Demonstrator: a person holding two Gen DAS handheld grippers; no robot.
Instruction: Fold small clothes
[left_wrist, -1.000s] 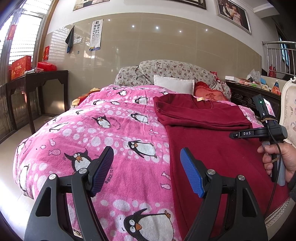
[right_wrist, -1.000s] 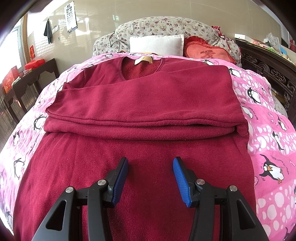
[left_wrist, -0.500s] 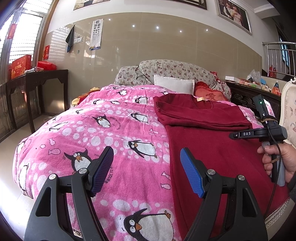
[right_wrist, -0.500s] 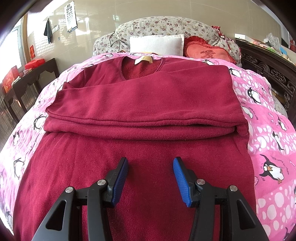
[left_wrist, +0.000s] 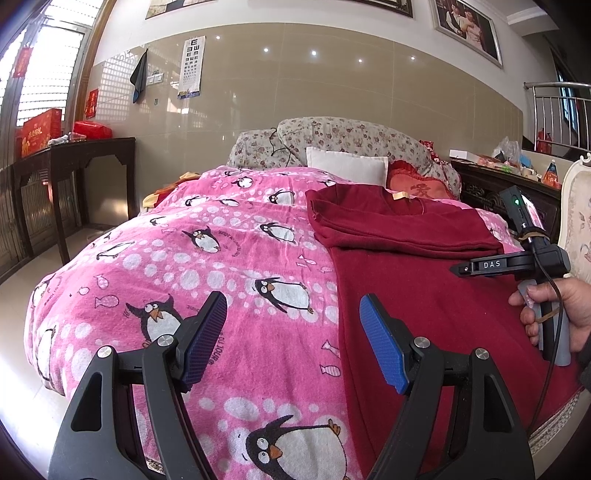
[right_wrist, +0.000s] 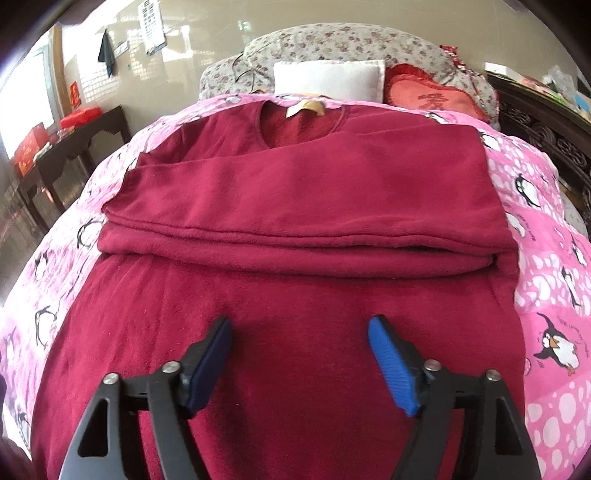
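Note:
A dark red long-sleeved top (right_wrist: 295, 192) lies flat on the pink penguin blanket (left_wrist: 221, 266), neck toward the pillows, with its sleeves folded across the chest. Its lower part (right_wrist: 280, 332) spreads toward me. It also shows in the left wrist view (left_wrist: 424, 295). My right gripper (right_wrist: 299, 328) is open and empty, just above the top's lower part. My left gripper (left_wrist: 293, 306) is open and empty over the blanket, at the top's left edge. The right gripper's handle (left_wrist: 546, 266) and the hand holding it show at the right of the left wrist view.
Pillows (right_wrist: 328, 77) and a red heart cushion (right_wrist: 432, 99) lie at the head of the bed. A dark side table (left_wrist: 74, 173) stands to the left. A carved dark cabinet (left_wrist: 491, 184) runs along the right. A pale chair back (left_wrist: 576, 221) is at far right.
My right gripper's jaws have opened wider and it has moved slightly down and closer over the top's lower part. My left gripper has not moved.

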